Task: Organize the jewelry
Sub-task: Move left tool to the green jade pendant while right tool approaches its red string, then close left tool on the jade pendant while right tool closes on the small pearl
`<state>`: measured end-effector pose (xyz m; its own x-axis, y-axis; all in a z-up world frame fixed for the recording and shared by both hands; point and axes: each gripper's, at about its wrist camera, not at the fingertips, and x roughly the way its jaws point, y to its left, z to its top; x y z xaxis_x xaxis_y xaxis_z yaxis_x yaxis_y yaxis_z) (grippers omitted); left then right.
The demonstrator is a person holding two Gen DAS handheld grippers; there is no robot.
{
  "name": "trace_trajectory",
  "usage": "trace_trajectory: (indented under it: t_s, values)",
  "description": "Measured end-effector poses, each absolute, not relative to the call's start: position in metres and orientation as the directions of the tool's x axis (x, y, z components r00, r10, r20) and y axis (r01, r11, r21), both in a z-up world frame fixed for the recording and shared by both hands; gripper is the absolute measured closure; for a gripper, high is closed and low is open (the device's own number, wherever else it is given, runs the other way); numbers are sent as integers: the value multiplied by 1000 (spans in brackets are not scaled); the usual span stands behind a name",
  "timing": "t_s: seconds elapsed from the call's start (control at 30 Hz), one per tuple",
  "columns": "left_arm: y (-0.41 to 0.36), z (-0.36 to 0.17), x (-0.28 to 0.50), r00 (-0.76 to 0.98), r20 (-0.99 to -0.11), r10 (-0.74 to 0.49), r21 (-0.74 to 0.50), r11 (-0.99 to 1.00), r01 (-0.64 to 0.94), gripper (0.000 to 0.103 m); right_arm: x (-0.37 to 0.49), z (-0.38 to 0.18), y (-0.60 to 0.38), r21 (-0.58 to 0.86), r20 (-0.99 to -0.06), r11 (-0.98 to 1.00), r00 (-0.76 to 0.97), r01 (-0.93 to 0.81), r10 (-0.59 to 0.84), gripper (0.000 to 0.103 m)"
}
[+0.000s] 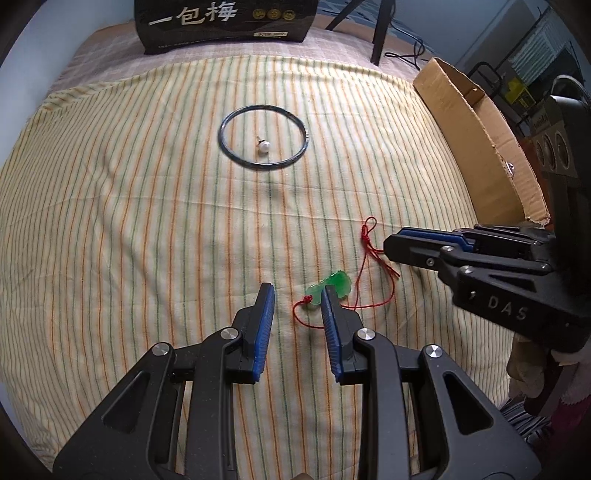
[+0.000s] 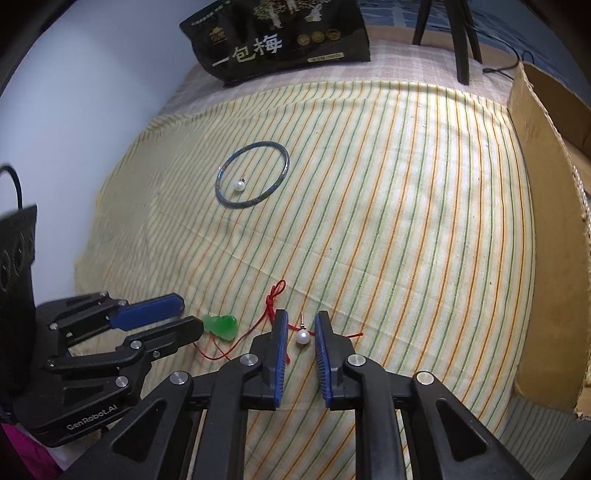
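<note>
A dark bangle (image 1: 263,137) lies flat on the striped cloth with a pearl earring (image 1: 263,147) inside it; both also show in the right wrist view, bangle (image 2: 252,175) and pearl (image 2: 239,184). A green jade pendant (image 1: 332,286) on a red cord (image 1: 367,243) lies near me. My left gripper (image 1: 297,295) is open, its right finger touching the pendant. My right gripper (image 2: 300,325) is open around a second pearl earring (image 2: 303,336) lying on the cloth over the cord (image 2: 273,295). The pendant (image 2: 221,325) sits at the left gripper's tip.
A black snack bag (image 1: 225,22) stands at the far edge. A cardboard box (image 1: 476,136) runs along the right side. Tripod legs (image 1: 380,33) stand behind. A striped yellow cloth (image 1: 147,221) covers the surface.
</note>
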<state>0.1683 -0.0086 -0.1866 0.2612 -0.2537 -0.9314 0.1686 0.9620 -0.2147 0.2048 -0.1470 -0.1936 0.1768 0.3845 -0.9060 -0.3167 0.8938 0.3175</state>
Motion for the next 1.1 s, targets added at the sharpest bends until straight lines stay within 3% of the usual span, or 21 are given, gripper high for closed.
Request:
trace_trajectory:
  t_s: [0.17,0.67,0.8,1.1]
  values:
    - [-18,-190,167,264,-935,-237,-184,960,211,78,204,-196,-141,258,-920,893,189,-369,344,97]
    - [-52,-204,168,315,-935,-165,-60,947,316,78,202,-187,-163,250,-915,897,213,-364,342,97]
    - [-54,-204,167,327,-932,-156,-51,950,308,91,203,-185,-168,254,-913,899,218,-356,345,97]
    - [-47,-192,165,340,-925,-171,-85,964,252,91,201,-175,-174,261,-901,899,246,-352,358,97]
